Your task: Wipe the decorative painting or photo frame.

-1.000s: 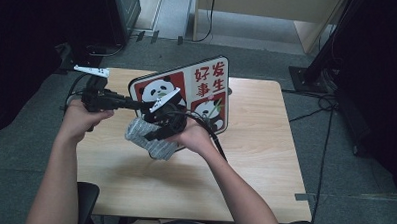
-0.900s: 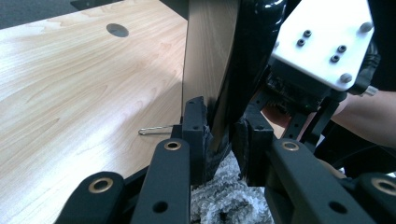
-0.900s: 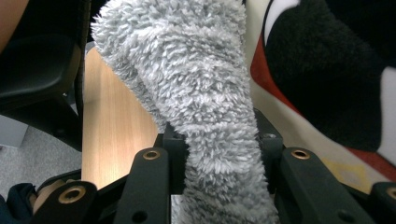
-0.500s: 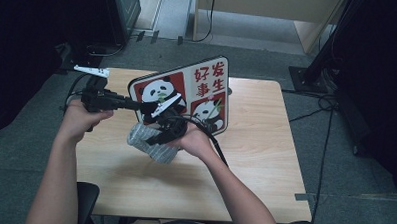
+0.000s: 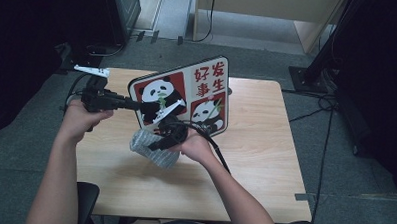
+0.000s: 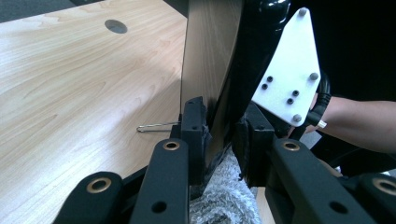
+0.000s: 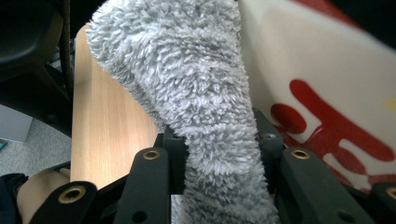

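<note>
We are clamping the panda board (image 5: 187, 94) by its left edge in our left gripper (image 5: 136, 105); our right gripper (image 5: 153, 145) is pinching the grey cloth (image 5: 152, 149) against the board's lower front.

The panda board (image 5: 187, 96) stands tilted above the worktop (image 5: 265, 159), with the cloth (image 5: 152, 149) in front of its lower edge.

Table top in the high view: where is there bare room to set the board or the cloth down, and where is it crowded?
Bare wood lies right of the panda board, out to the table's right edge, and along the near edge. The middle-left is crowded: left gripper clamps the board's edge, right gripper the grey fluffy cloth.
</note>
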The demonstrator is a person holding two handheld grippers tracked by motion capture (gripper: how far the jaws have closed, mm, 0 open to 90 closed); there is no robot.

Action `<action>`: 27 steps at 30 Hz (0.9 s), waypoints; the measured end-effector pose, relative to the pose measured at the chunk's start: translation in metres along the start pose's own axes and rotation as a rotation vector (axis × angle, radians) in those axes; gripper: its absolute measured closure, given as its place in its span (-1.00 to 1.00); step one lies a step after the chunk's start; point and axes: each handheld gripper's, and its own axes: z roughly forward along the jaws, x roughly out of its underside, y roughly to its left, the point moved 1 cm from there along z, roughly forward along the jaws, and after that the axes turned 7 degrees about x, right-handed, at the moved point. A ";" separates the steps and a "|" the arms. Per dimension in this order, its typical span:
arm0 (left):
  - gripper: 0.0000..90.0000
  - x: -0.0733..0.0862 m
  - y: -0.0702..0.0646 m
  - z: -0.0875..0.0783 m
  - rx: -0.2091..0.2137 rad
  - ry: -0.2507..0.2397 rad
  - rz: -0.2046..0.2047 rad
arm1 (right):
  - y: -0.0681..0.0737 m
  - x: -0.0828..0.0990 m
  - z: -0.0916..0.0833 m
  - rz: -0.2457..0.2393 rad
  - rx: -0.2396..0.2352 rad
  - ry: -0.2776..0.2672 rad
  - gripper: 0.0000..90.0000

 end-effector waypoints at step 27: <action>0.68 0.001 0.001 0.000 0.004 0.001 0.001 | -0.006 0.040 0.023 -0.010 0.007 0.026 0.49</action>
